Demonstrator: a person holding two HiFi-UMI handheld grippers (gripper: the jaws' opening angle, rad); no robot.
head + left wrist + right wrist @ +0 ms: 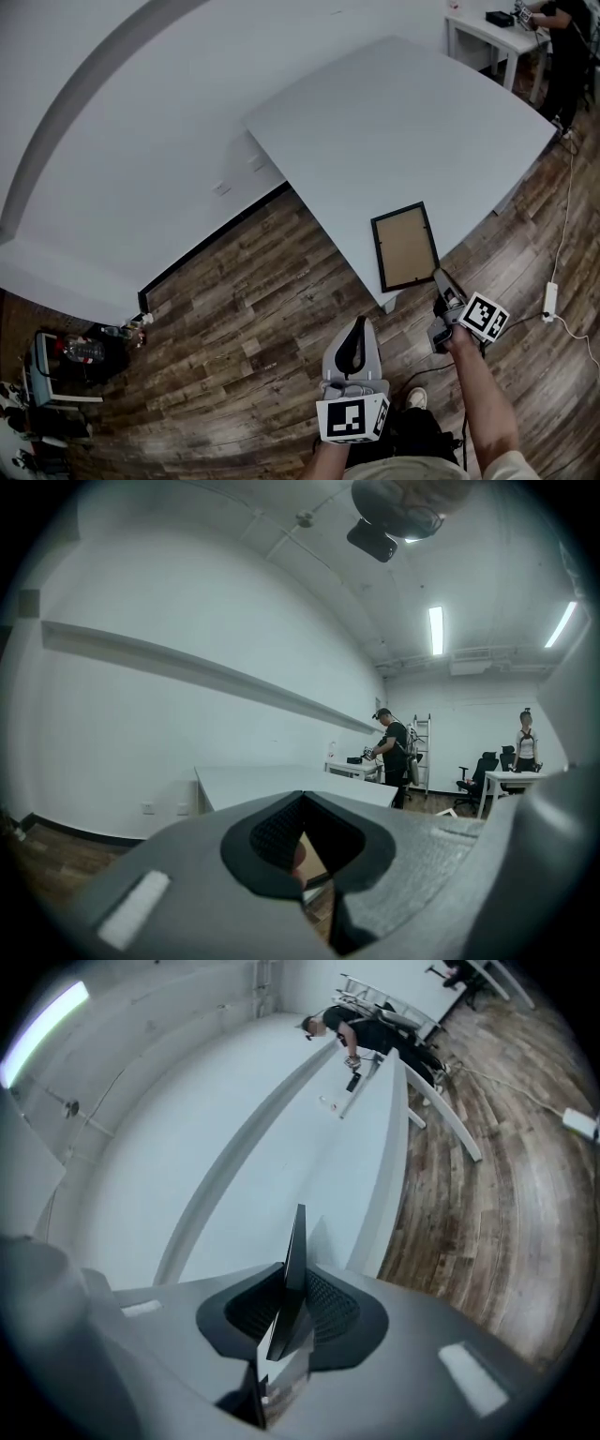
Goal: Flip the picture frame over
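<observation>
On the table (394, 112) (near corner) rests the picture frame (405, 247).

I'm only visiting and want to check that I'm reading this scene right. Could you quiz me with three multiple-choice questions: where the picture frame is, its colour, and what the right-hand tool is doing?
1. Where is the picture frame?
A) on the floor
B) near a corner of the white table
C) hung on the wall

2. What colour is its rim?
A) black
B) red
C) white

3. The right gripper is:
A) wide open, clear of the frame
B) clamped on the frame's edge
C) holding a cup

Answers:
1. B, the head view shows it lying by the table's near corner.
2. A, a black rim surrounds a tan middle.
3. B, the right gripper view shows the frame's edge pinched between the jaws.
</observation>
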